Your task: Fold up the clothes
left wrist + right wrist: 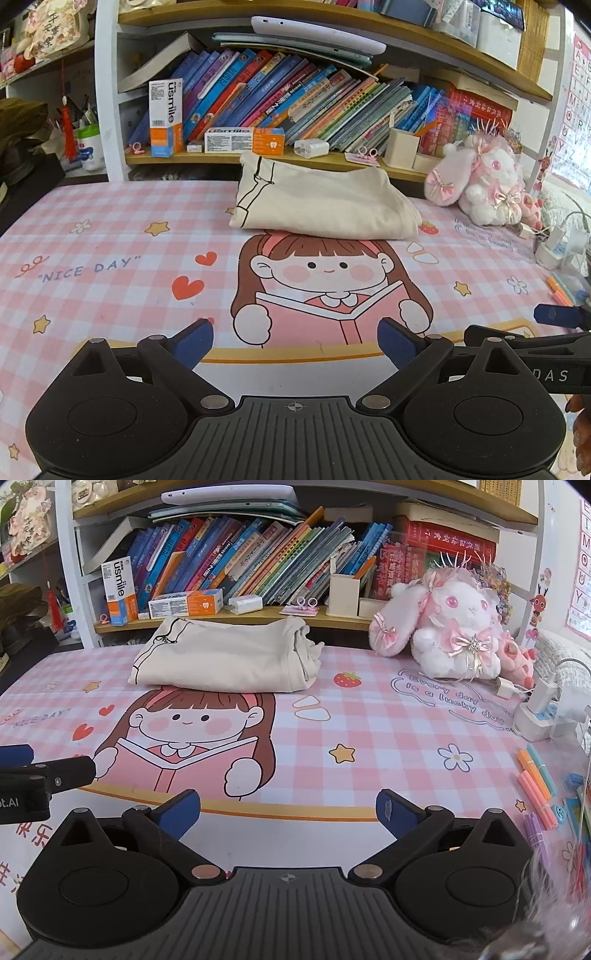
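A cream-coloured cotton garment with thin black line trim (325, 199) lies at the far side of the table (110, 236), which is covered in a pink checked cartoon-print cloth. The garment sits just in front of the low wooden bookshelf (332, 158), already doubled into a compact, roughly rectangular bundle, with loose layered edges bunched at its right end. A fluffy pink-and-white plush rabbit (450, 638) sits well to its right.

The left gripper (295, 345) and the right gripper (288, 812) both hover low over the near part of the table, well apart from the garment. On each, the blue-padded fingers (195, 345) are spread wide with nothing between them.

Judging by this, the folding looks largely done, or the hands are between folds. If another fold or a tidy-up is intended, the next move calls for bringing both grippers forward to the bundle, closing on the bunched right edge and a near corner, and smoothing or turning it over without dragging the stack apart.
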### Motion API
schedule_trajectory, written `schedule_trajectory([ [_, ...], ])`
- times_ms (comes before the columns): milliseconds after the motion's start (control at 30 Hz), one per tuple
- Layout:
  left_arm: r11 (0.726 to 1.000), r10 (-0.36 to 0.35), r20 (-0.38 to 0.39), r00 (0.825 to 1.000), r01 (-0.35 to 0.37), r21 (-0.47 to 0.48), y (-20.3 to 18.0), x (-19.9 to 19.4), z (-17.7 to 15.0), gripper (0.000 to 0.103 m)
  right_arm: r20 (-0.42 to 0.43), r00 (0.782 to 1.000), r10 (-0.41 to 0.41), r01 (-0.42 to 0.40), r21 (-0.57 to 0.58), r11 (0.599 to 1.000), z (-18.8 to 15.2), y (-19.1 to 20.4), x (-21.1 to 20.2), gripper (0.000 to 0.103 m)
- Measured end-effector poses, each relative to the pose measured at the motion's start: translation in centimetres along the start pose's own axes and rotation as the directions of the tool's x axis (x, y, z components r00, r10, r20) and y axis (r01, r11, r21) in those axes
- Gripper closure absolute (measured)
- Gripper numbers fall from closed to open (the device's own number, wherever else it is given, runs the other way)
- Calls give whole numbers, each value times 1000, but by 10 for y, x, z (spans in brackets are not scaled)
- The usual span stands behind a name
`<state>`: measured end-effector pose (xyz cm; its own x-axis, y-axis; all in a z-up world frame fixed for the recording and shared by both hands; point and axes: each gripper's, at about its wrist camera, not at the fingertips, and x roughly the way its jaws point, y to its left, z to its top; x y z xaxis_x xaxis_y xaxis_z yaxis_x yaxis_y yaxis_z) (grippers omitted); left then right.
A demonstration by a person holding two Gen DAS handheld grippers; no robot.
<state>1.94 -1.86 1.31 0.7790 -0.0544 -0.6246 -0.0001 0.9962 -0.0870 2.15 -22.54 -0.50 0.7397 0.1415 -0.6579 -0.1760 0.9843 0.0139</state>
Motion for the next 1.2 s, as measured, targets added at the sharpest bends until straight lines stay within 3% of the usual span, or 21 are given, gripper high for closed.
schedule_trajectory([
  [1200, 998, -20, -22, 1000, 18, -54, 8, 4, 2, 0, -31, 1000, 2, -2, -7, 1000, -2, 4, 8, 0],
])
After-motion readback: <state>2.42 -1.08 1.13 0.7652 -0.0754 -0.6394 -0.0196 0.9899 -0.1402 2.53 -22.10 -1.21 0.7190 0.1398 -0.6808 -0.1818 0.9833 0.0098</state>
